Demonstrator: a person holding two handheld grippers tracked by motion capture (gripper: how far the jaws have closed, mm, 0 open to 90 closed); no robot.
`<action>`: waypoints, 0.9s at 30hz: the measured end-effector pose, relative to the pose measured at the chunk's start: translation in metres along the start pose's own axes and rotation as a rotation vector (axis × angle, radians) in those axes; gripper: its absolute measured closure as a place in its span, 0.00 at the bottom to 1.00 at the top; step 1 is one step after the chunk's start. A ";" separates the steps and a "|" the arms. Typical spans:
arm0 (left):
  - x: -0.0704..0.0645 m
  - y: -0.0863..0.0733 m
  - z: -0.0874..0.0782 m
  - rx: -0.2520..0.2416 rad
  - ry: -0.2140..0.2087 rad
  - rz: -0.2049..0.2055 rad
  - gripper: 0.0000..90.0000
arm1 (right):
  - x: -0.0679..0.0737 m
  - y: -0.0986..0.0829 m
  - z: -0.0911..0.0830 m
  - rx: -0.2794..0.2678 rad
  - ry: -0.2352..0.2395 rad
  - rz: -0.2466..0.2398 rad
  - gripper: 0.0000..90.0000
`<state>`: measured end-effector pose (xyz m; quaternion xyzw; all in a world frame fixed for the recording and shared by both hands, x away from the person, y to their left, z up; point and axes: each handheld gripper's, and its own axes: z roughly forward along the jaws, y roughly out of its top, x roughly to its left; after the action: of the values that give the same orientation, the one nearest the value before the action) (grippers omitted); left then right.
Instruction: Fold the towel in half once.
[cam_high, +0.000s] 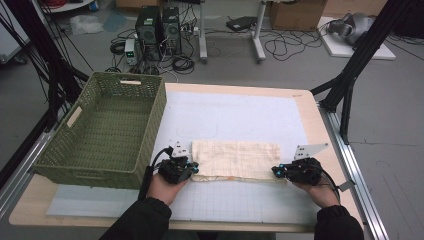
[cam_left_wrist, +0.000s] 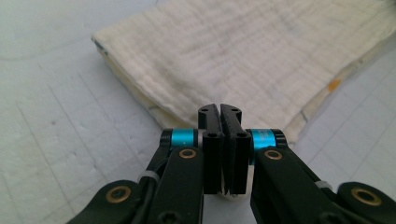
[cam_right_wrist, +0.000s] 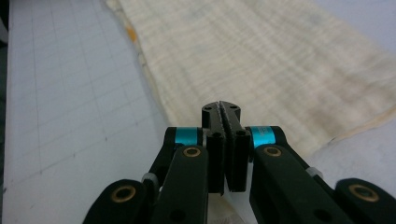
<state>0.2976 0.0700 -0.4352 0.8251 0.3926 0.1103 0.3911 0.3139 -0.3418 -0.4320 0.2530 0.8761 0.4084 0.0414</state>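
Now pinching the cream cloth at both short ends; lying flat and folded on the white mat of the worktop, close to the near edge, just right of the green basket; left tongs pressing together on the near left corner of the cloth, with a bit of cloth peeking out under the jaws in the left gripper view; right tongs pressing together on the near right corner, again with cloth between the jaws; probably getting ready for another fold, or for lifting the cloth up; next, most likely raising both corners together, keeping the hands level, and holding tight so no layer is slipping out; maybe carrying it over to the basket after that; hard to be sure which.
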 end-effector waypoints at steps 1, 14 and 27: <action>0.001 -0.002 0.002 0.005 -0.004 -0.004 0.97 | 0.001 -0.001 0.002 0.016 0.003 0.002 0.99; 0.002 -0.005 -0.003 -0.052 0.012 0.062 0.80 | 0.000 -0.006 0.002 -0.038 -0.002 0.031 0.84; 0.009 -0.002 -0.013 -0.135 -0.005 0.043 0.62 | 0.002 -0.001 -0.001 -0.134 -0.060 0.087 0.62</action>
<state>0.2961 0.0848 -0.4288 0.8053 0.3656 0.1427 0.4443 0.3113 -0.3423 -0.4316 0.2998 0.8331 0.4599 0.0668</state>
